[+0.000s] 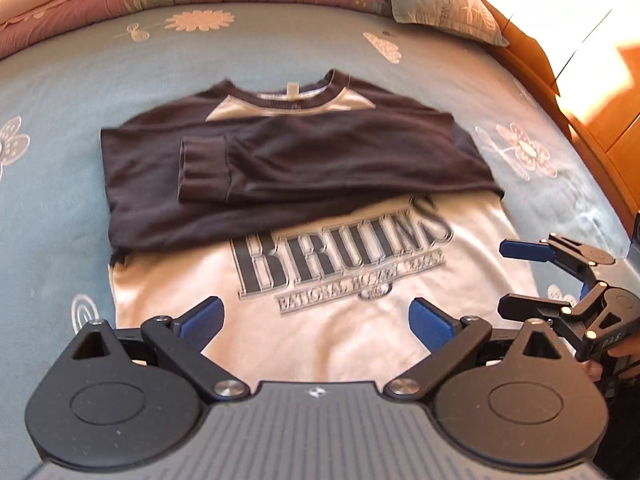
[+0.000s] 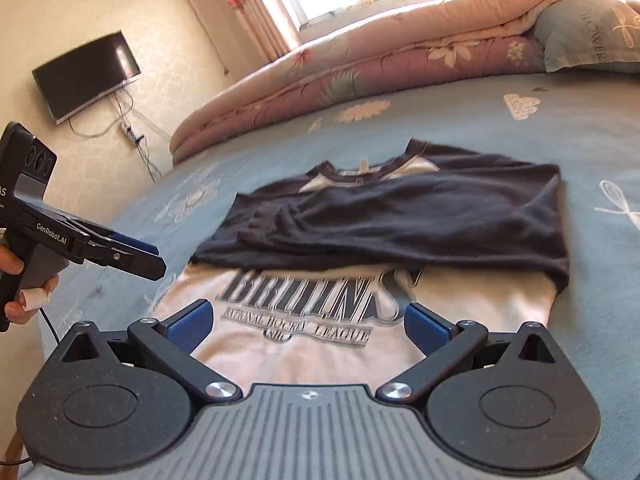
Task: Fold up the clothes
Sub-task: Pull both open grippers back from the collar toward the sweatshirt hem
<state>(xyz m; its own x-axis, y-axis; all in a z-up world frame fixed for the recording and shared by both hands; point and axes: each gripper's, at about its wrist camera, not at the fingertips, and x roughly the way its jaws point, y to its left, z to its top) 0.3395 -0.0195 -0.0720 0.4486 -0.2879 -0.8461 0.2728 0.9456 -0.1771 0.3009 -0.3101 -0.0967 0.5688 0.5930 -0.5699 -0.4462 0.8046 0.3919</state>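
A white sweatshirt [image 1: 320, 328] with dark sleeves lies flat on the blue flowered bedspread [image 1: 60, 184], filling the middle of both views. Both dark sleeves [image 1: 288, 168] are folded across the chest, one cuff lying on top, just above the "BRUINS" print [image 1: 340, 256].

The left gripper [image 1: 316, 320] sits at the bottom centre of the left wrist view, its blue-padded fingers spread wide over the white lower part of the shirt — nothing between them. The right gripper [image 2: 306, 320] is likewise wide open and empty at the bottom centre of its own view, above the hem area.

A folded pink quilt [image 2: 360, 64] and a pillow [image 2: 588, 36] lie along the top of the frame; a wall-mounted television [image 2: 86, 74] hangs at upper left.
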